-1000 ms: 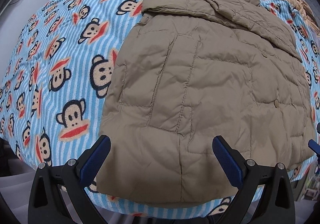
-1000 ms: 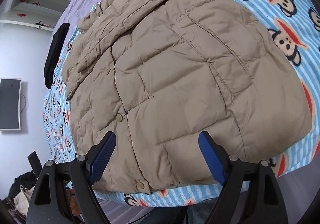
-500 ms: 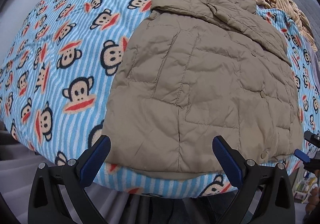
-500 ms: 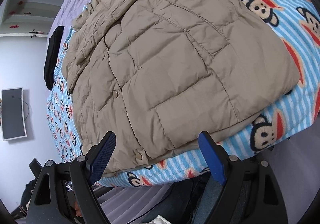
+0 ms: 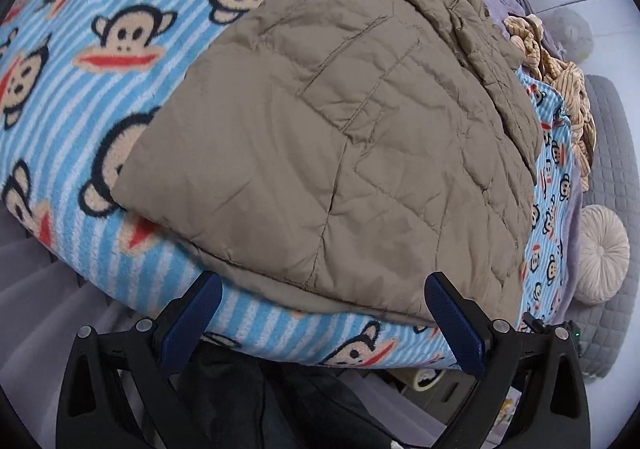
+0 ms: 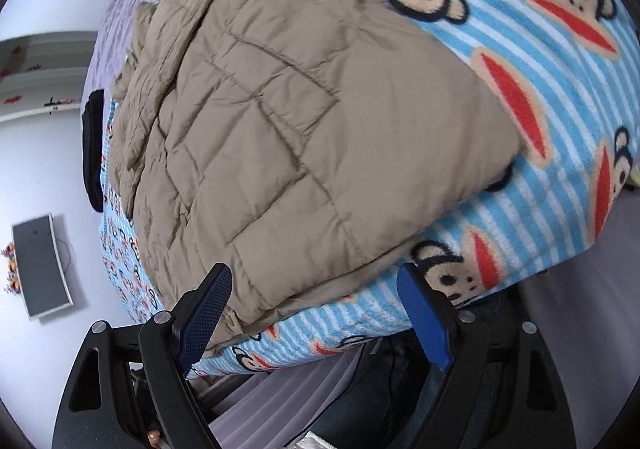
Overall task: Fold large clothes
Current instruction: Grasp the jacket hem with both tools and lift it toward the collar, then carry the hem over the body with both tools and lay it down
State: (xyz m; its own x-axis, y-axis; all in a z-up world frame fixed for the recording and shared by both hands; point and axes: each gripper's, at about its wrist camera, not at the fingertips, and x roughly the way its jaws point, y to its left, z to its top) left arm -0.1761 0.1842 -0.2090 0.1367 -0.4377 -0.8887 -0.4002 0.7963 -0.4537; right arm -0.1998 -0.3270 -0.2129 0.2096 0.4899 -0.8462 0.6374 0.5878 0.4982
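Because the khaki quilted jacket (image 5: 340, 153) lies spread flat on the monkey-print blanket (image 5: 80, 69) with its hem at the bed's near edge, the left gripper (image 5: 320, 313) hovers wide open and empty just off that hem, likely to take a corner for the fold. From the right wrist, the right gripper (image 6: 316, 309) likewise gapes empty beside the hem (image 6: 280, 297); whether one pad grazes the fabric is unclear.

- Even, soft indoor light, bright overall; no glare.
- Faint shadow under the near hem of the jacket (image 5: 340, 153).
- Strong fisheye bending, black vignette at corners.
- Right wrist view slightly motion-blurred; blanket (image 6: 560, 97) pattern smeared.
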